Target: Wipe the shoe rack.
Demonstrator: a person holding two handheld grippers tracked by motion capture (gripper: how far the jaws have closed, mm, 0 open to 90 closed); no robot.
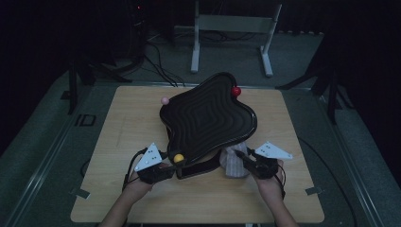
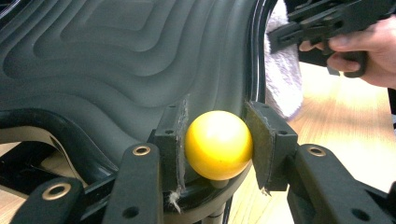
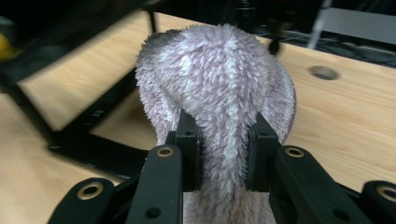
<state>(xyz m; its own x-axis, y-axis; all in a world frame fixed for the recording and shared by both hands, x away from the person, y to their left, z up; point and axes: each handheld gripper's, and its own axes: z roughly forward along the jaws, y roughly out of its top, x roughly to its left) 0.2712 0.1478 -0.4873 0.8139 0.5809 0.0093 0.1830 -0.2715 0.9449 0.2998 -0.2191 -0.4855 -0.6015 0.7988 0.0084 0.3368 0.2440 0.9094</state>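
Left gripper [image 2: 218,144] clamped on yellow ball [image 2: 218,144] at the wavy black tray's [image 1: 208,118] near edge. Right gripper [image 3: 223,158] clamped on fluffy cloth [image 3: 219,88], just right of that edge, tray lying to its left; right hand nearer.

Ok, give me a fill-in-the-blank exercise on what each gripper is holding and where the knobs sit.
1. The left gripper is shut on a ball-shaped knob whose colour is ____.
2. The right gripper pinches a fluffy ____ between its pads.
3. At the far edge of the black wavy tray sits a knob coloured ____.
4. The tray stands on a table made of ____.

Missing words: yellow; cloth; red; wood
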